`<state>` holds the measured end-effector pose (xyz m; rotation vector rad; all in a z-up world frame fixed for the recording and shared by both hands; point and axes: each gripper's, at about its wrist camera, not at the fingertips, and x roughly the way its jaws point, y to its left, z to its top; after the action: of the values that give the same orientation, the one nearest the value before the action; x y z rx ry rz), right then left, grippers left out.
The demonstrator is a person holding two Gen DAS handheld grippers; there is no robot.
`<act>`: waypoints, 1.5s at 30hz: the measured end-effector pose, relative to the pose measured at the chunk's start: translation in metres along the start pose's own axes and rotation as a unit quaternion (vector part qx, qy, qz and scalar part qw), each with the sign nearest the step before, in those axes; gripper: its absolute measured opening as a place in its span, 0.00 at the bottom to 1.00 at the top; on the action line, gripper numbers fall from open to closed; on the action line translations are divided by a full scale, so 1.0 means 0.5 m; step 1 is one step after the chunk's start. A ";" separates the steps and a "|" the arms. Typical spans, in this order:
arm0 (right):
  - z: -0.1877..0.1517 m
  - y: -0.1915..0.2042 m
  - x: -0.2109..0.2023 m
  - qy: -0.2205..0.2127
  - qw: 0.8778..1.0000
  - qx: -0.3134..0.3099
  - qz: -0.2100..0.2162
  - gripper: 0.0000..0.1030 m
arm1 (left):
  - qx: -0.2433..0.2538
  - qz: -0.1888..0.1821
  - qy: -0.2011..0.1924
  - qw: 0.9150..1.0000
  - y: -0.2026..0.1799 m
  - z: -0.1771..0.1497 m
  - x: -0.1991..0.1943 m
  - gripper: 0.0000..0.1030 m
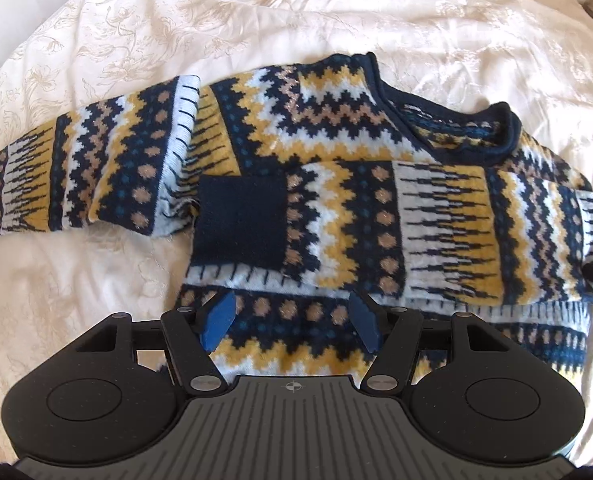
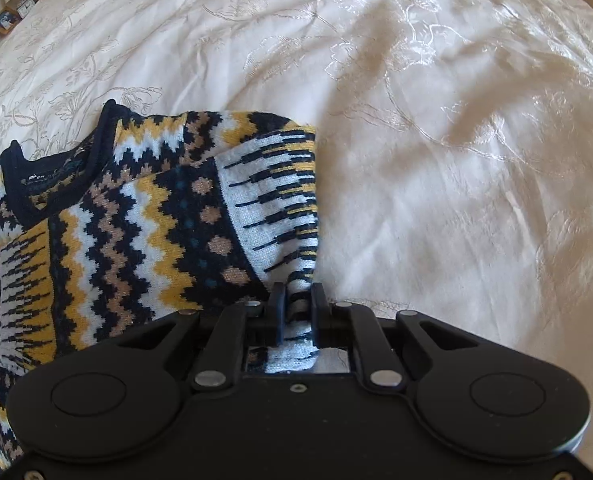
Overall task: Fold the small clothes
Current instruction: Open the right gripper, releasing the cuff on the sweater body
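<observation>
Cream bedspread (image 2: pixel 436 140) under knit sweater (image 1: pixel 336 184); right gripper (image 2: pixel 298 308) jaws pinch its side edge, left gripper (image 1: pixel 292 320) jaws wide over hem; next: fold side twd neckline

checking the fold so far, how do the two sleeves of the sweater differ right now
One sleeve is folded across the sweater's front, its dark cuff lying on the chest; the other sleeve sticks out sideways onto the bedspread. The folded sleeve lies on knit, the outstretched one on bedding. Both share the same navy, yellow and white zigzag pattern, and neither is between the open left gripper's fingers.
</observation>
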<state>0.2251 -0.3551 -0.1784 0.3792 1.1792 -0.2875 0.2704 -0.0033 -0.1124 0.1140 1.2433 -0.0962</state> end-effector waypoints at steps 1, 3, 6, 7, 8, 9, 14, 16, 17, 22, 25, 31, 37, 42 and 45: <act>0.001 -0.004 0.000 0.002 1.000 0.000 0.006 0.17 | 0.002 0.000 0.002 1.000 -0.010 -0.008 -0.001 0.59; 0.002 -0.007 -0.001 0.002 1.000 -0.007 0.009 0.18 | 0.005 -0.002 0.007 1.000 -0.029 -0.022 -0.001 0.59; -0.002 -0.009 -0.004 0.000 1.000 -0.014 0.010 0.27 | 0.011 -0.003 0.013 1.000 -0.057 -0.039 0.001 0.59; -0.003 -0.011 -0.005 -0.001 1.000 -0.013 0.010 0.35 | 0.014 -0.003 0.015 1.000 -0.066 -0.045 0.000 0.59; -0.005 -0.014 -0.006 -0.003 1.000 -0.011 0.009 0.40 | 0.018 -0.004 0.018 1.000 -0.073 -0.050 0.001 0.59; -0.008 -0.020 -0.009 -0.005 1.000 -0.008 0.006 0.51 | 0.023 -0.004 0.022 0.999 -0.080 -0.056 0.002 0.60; -0.021 -0.045 -0.035 -0.022 1.000 0.007 -0.010 0.69 | 0.034 -0.002 0.033 0.999 -0.096 -0.082 0.000 0.61; -0.030 -0.048 -0.054 -0.036 0.999 0.008 -0.017 0.77 | 0.036 0.001 0.036 0.999 -0.099 -0.091 0.000 0.61; -0.039 -0.048 -0.067 -0.044 0.999 0.008 -0.018 0.79 | 0.037 0.003 0.037 0.999 -0.100 -0.096 0.001 0.61; -0.089 -0.028 -0.110 -0.048 0.999 -0.003 0.002 0.89 | 0.039 0.007 0.048 0.998 -0.097 -0.117 0.004 0.61; -0.123 -0.007 -0.126 -0.041 0.999 -0.008 0.020 0.90 | 0.038 0.007 0.053 0.998 -0.094 -0.130 0.002 0.61; -0.194 0.049 -0.150 -0.015 0.996 -0.027 0.079 0.91 | 0.043 0.011 0.058 0.997 -0.088 -0.159 -0.007 0.61; -0.247 0.094 -0.141 0.019 0.993 -0.066 0.097 0.91 | 0.047 0.019 0.072 0.996 -0.079 -0.193 -0.005 0.61; -0.285 0.110 -0.124 0.049 0.990 -0.096 0.089 0.91 | 0.045 0.025 0.098 0.994 -0.064 -0.227 0.021 0.65; -0.302 0.115 -0.111 0.060 0.989 -0.111 0.080 0.91 | 0.037 0.020 0.091 0.995 -0.055 -0.243 0.026 0.70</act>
<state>0.1024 -0.2370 -0.1687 0.2965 1.2753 0.0082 0.1567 -0.0135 -0.1642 0.2146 1.4192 -0.0993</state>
